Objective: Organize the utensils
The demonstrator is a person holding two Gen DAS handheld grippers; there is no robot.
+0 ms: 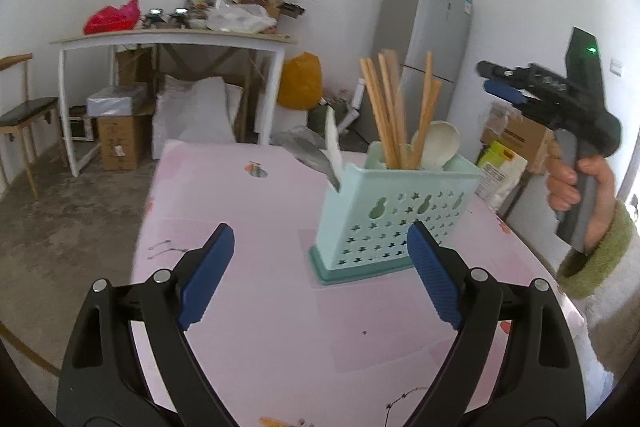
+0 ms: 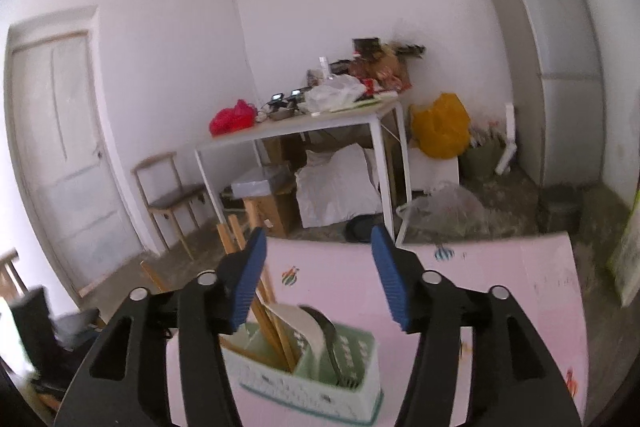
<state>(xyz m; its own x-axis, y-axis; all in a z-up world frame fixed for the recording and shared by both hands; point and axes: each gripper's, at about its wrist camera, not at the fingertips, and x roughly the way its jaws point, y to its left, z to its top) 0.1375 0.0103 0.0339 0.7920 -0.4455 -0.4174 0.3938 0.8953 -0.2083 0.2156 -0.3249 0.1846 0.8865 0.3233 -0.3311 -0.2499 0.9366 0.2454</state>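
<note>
Pink covers the surface from its near edge to the far one, with small printed motifs scattered over it. Nearest in the left wrist view, the left gripper hangs just above the cloth with its jaws spread wide and nothing between the blue pads. Just beyond them stands the mint-green utensil holder, its wall pierced with star and gourd cut-outs, sitting on a darker green base. Wooden chopsticks rise from its far compartment beside a cream spoon; a white-handled utensil and a grey metal one lean out of the nearer end. To the right, the right gripper is held high in a hand with a green cuff. From its own camera the right gripper looks down on the holder, jaws wide and empty; one finger blocks part of the chopsticks, and the holder's lower edge is blurred and cut off. Farther back are a white side table heaped with bags, cardboard boxes below it, a chair, a yellow sack and a grey fridge against the wall.
</note>
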